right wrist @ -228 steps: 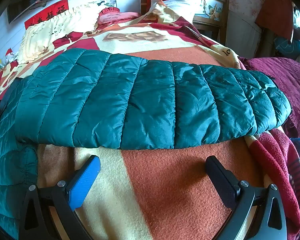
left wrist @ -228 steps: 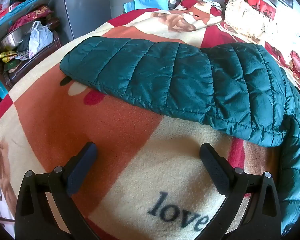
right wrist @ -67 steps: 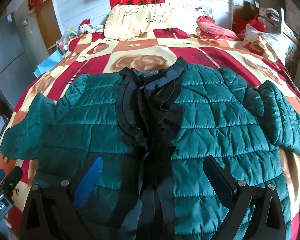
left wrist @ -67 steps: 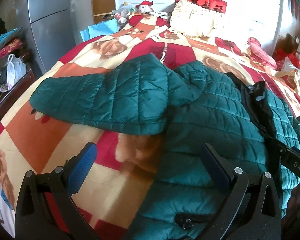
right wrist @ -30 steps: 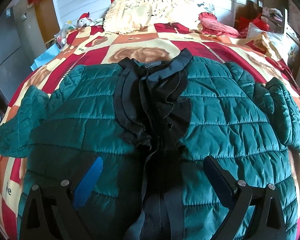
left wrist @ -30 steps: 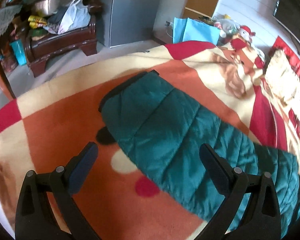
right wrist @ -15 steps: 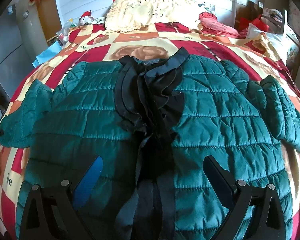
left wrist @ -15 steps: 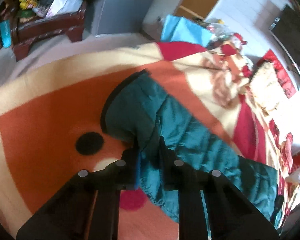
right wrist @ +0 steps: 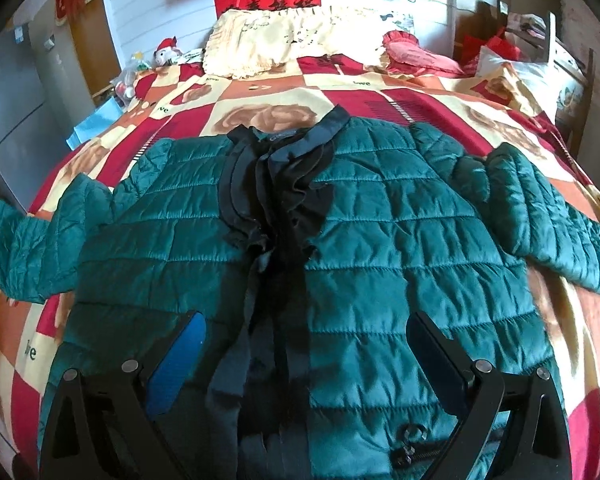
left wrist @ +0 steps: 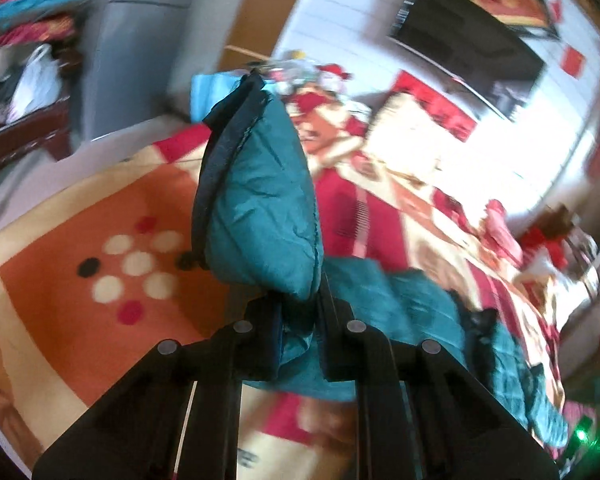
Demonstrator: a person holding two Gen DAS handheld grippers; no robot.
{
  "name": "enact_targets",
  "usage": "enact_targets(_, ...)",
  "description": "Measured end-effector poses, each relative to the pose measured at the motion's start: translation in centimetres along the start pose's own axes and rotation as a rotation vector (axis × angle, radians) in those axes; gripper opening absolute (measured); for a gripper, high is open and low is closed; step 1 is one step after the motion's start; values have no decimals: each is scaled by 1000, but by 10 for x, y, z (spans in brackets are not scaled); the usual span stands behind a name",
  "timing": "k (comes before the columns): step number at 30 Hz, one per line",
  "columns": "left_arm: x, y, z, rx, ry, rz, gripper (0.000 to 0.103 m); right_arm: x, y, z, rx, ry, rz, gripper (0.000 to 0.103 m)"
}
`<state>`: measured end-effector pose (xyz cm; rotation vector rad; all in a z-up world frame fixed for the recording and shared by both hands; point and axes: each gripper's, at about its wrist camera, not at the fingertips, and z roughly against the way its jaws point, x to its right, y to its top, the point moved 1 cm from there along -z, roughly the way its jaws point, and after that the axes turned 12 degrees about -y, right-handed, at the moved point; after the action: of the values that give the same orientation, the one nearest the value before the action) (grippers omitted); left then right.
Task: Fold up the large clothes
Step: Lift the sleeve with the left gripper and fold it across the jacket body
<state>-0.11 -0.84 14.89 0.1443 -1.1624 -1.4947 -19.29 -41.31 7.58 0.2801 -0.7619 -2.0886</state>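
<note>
Left gripper [left wrist: 298, 332] was clamped on the sleeve [left wrist: 260, 208] near its cuff, fingers narrow with teal fabric pinched between them; the sleeve end stood up off the blanket [left wrist: 100, 208]. That view was blurred, so the exact grip spot is probably just behind the dark cuff edge. Right gripper [right wrist: 304, 360] hung over the jacket [right wrist: 400, 240], fingers wide, holding nothing. Jacket lay spread flat on the blanket, collar far, right sleeve out to the right.

The black plastic left claw [left wrist: 298, 322] has angular linkage arms fastened with 4 round silver screws. The black plastic right claw [right wrist: 306, 354] has 2 long fingers, 1 with a blue pad, and 4 silver screws.
</note>
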Motion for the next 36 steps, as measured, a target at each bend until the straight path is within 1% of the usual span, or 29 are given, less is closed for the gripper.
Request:
enact_targets(3, 37, -9, 0, -28, -54, -41, 13, 10, -2, 8, 12, -4, -11, 100)
enact_targets(7, 88, -24, -10, -75, -109, -98, 13, 26, -4, 17, 24, -2, -41, 100)
enact_targets(10, 117, -37, -19, -102, -137, -132, 13, 40, -6, 22, 30, 1, -67, 100)
enact_targets(14, 159, -57, -44, -157, -165, -189, 13, 54, -8, 24, 30, 6, -94, 100)
enact_targets(17, 187, -77, -69, -212, -182, -220, 13, 59, -10, 23, 26, -1, -84, 100)
enact_targets(20, 204, -99, -91, -264, -189, -238, 13, 66, -12, 24, 35, -14, -82, 100)
enact_targets(23, 221, -123, -113, -311, -188, -253, 13, 74, -13, 21, 26, -10, -96, 100)
enact_targets(29, 235, -163, -152, -419, -167, -259, 13, 85, -13, 12, 16, -11, -112, 100)
enact_targets(32, 235, -178, -164, -475, -186, -229, 13, 85, -10, 6, 9, -18, -108, 100)
enact_targets(33, 234, -181, -164, -481, -207, -217, 16, 85, -10, 4, 4, -20, -106, 100)
enact_targets(35, 232, -180, -158, -498, -264, -203, 28, 86, -8, 0, -6, -13, -107, 100)
enact_targets(36, 232, -180, -154, -517, -289, -207, 42, 86, -6, -2, -10, -5, -110, 100)
